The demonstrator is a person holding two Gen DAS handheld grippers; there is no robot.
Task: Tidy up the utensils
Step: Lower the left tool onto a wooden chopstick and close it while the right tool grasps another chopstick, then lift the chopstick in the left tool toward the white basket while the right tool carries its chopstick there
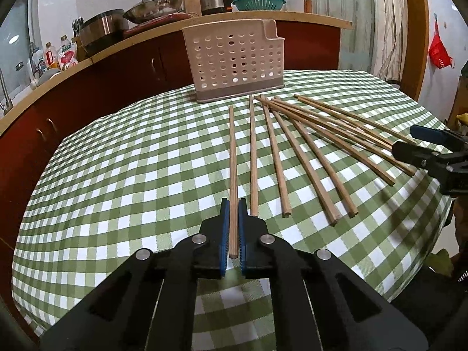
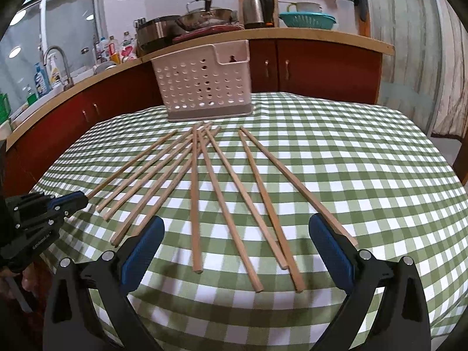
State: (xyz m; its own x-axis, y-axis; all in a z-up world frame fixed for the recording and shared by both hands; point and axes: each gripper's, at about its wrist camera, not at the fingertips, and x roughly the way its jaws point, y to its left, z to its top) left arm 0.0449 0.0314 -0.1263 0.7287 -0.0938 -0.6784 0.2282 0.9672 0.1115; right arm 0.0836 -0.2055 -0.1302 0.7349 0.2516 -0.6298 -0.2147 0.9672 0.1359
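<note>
Wooden chopstick (image 1: 233, 158) is pinched at its near end by the left tongs (image 1: 233, 228), its long axis pointing straight ahead at the perforated basket (image 1: 234, 58) across the checked table (image 1: 117, 175). Right tongs (image 2: 234, 251) hover wide open and empty over the other chopsticks (image 2: 234, 204), so the left is better placed for the drop, I'd say.

Both wrist cams sit low over the tabletop (image 1: 117, 175), facing the perforated caddy (image 1: 234, 61) and the counter (image 2: 321, 36) behind. Left cam looks from left, right from right; both share the chopstick fan (image 2: 222, 193).
</note>
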